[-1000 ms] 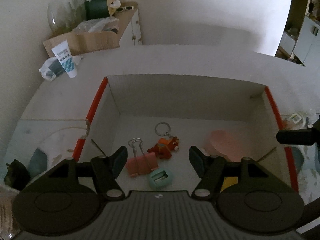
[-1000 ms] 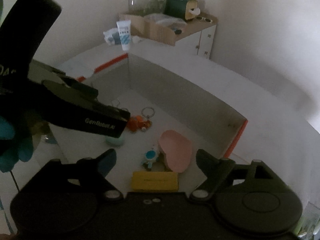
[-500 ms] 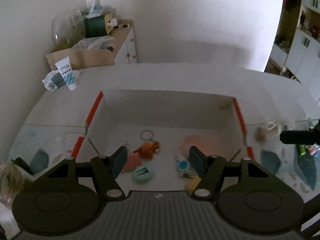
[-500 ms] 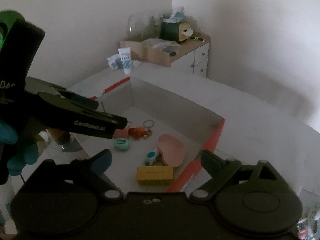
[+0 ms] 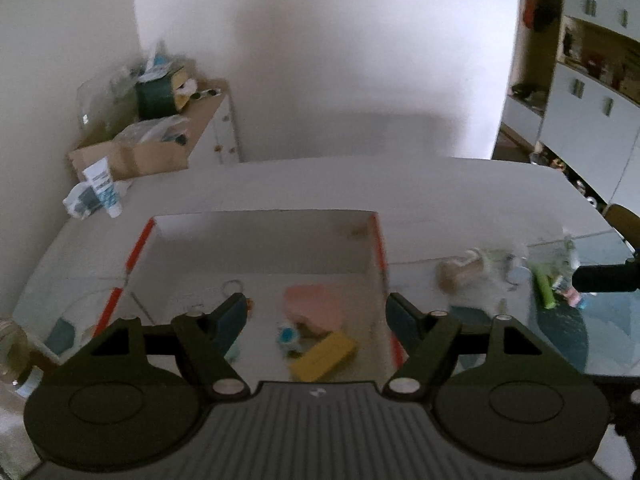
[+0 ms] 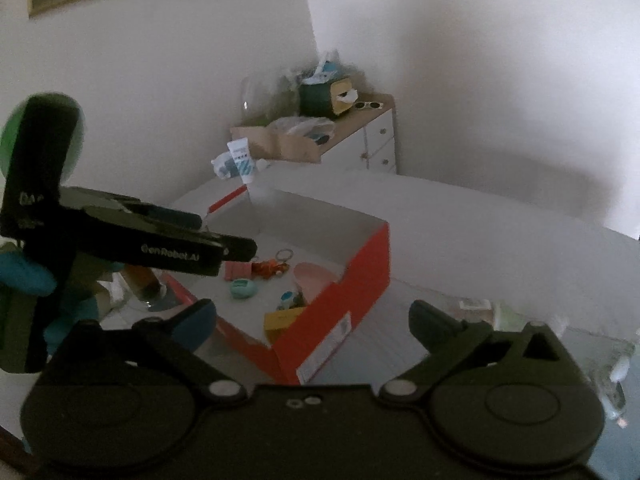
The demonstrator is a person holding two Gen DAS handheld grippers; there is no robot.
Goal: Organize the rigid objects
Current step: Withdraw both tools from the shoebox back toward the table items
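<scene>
An open white box with orange edges (image 5: 378,240) (image 6: 360,264) sits on the table. Inside lie a pink heart-shaped dish (image 5: 316,306) (image 6: 316,280), a yellow block (image 5: 324,356) (image 6: 282,318), a small blue-and-white toy (image 5: 288,336) (image 6: 289,298), a mint round item (image 6: 242,290), a pink binder clip (image 6: 238,270) and an orange keychain (image 6: 272,266). My left gripper (image 5: 316,320) is open and empty, held above the box's near side. My right gripper (image 6: 312,320) is open and empty, to the right of the box.
Right of the box lie a tan spool (image 5: 460,274), a green stick (image 5: 544,286) and other small items. A tube (image 5: 104,190) stands at the far left. A cluttered cabinet (image 5: 200,120) stands by the wall. A bottle (image 5: 12,344) is at the left.
Both grippers have pulled back and up from the box, which now looks smaller. The left view has shifted right, showing the items on the table beside the box. Both grippers stay open.
</scene>
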